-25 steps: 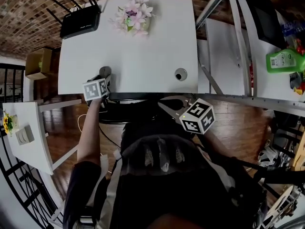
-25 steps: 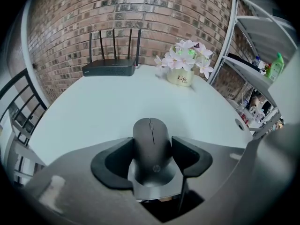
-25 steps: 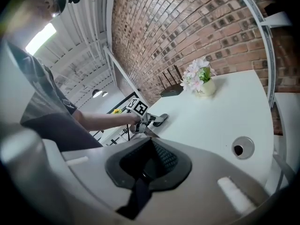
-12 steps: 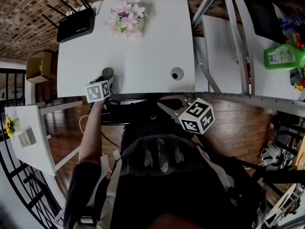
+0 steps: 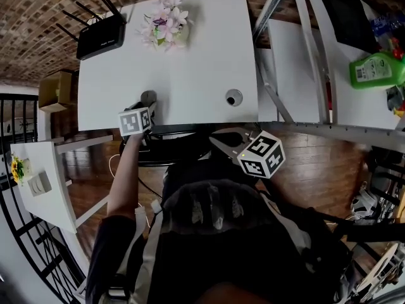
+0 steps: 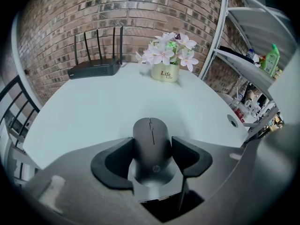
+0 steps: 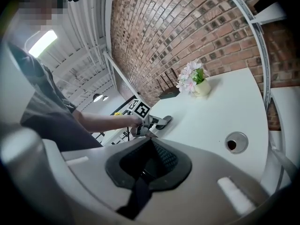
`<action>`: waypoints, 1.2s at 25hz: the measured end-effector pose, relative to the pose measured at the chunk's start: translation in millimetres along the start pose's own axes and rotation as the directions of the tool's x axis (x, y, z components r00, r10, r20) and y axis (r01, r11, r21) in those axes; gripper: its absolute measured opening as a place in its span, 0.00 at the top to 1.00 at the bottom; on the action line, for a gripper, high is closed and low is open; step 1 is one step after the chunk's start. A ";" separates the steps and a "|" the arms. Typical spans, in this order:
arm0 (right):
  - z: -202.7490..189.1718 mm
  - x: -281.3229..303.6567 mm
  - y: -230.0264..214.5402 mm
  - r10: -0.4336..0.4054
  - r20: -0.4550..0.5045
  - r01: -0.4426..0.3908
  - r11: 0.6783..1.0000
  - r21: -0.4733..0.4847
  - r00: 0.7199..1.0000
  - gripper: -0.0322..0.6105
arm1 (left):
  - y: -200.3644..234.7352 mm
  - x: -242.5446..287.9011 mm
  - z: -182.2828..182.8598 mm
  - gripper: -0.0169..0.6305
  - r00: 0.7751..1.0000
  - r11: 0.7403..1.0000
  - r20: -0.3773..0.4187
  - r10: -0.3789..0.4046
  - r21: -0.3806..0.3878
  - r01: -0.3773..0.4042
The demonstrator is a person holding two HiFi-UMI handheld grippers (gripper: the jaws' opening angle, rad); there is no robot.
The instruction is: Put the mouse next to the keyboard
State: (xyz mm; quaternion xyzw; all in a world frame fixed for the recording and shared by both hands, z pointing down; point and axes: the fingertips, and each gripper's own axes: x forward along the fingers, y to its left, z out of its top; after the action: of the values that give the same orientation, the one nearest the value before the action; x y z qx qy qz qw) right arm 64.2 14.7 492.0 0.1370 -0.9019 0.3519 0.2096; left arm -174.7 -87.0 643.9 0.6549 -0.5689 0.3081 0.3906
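The left tool (image 6: 151, 159) is clamped on the dark mouse (image 6: 150, 142), one jaw against each side of it, at the near left edge of the white table (image 5: 190, 68). The router (image 5: 100, 38) and flower pot (image 5: 166, 29) stand well apart at the far side. The right tool (image 7: 149, 162) hangs off the table's near edge, jaws pressed together with nothing between them.

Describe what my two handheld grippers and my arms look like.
The left gripper and right gripper have grey bodies ending in black, curved, padded tongs. Each carries a white cube printed with black square markers. A black strap runs below the right tongs. You wear a dark short-sleeved top with pale stripes.
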 end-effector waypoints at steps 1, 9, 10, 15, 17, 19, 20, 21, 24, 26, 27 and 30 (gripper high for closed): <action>-0.8 -1.5 -0.7 -0.002 0.002 0.002 1.000 0.001 1.000 0.94 | -1.0 0.3 0.2 0.56 1.000 1.000 0.001 0.000 0.000 0.001; -7.4 -15.5 -6.6 -0.008 0.025 0.008 1.000 0.009 1.000 0.94 | -18.1 3.5 -0.8 0.56 1.000 1.000 -0.008 -0.012 0.010 0.012; -8.0 -17.3 -7.5 -0.009 0.028 0.009 1.000 0.010 1.000 0.94 | -21.9 4.4 -0.3 0.56 1.000 1.000 -0.009 -0.017 0.015 0.017; -10.0 -29.4 -9.8 -0.012 0.048 0.012 1.000 0.013 0.999 0.94 | -41.3 8.0 -0.3 0.56 0.999 0.999 -0.029 -0.040 0.032 0.041; -11.1 -33.4 -11.8 -0.014 0.052 0.013 1.000 0.013 0.999 0.94 | -48.0 9.1 0.0 0.56 0.999 0.998 -0.031 -0.040 0.038 0.041; -13.6 -38.7 -14.8 -0.019 0.053 0.018 1.000 0.015 0.998 0.94 | -56.4 11.3 0.1 0.56 0.999 0.998 -0.029 -0.042 0.039 0.044; -14.8 -41.4 -16.1 -0.022 0.054 0.021 1.000 0.018 0.998 0.94 | -61.3 12.7 0.3 0.56 0.998 0.998 -0.029 -0.047 0.041 0.048; -15.6 -43.5 -17.1 -0.025 0.055 0.023 1.000 0.020 0.998 0.94 | -66.0 13.9 0.8 0.56 0.998 0.998 -0.030 -0.052 0.045 0.054; -16.0 -46.2 -18.0 -0.026 0.056 0.025 1.000 0.019 0.998 0.94 | -78.4 15.7 3.1 0.56 0.997 0.996 -0.031 -0.066 0.064 0.068; -15.9 -47.4 -18.3 -0.023 0.056 0.022 1.000 0.015 0.998 0.94 | -87.0 16.4 3.9 0.56 0.997 0.994 -0.032 -0.070 0.080 0.072; -16.0 -48.5 -18.8 -0.021 0.057 0.021 1.000 0.013 0.998 0.94 | -91.6 17.2 4.2 0.56 0.997 0.993 -0.033 -0.072 0.088 0.074; -18.2 -54.3 -21.9 -0.022 0.060 0.021 1.000 0.011 0.998 0.94 | -107.3 22.2 4.5 0.56 0.996 0.991 -0.037 -0.084 0.106 0.088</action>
State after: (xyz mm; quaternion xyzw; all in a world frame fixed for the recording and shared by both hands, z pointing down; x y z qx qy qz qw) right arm 125.4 17.1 490.9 0.1583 -0.9045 0.3500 0.1854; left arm -65.5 -97.0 643.3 0.6937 -0.5164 0.3317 0.3770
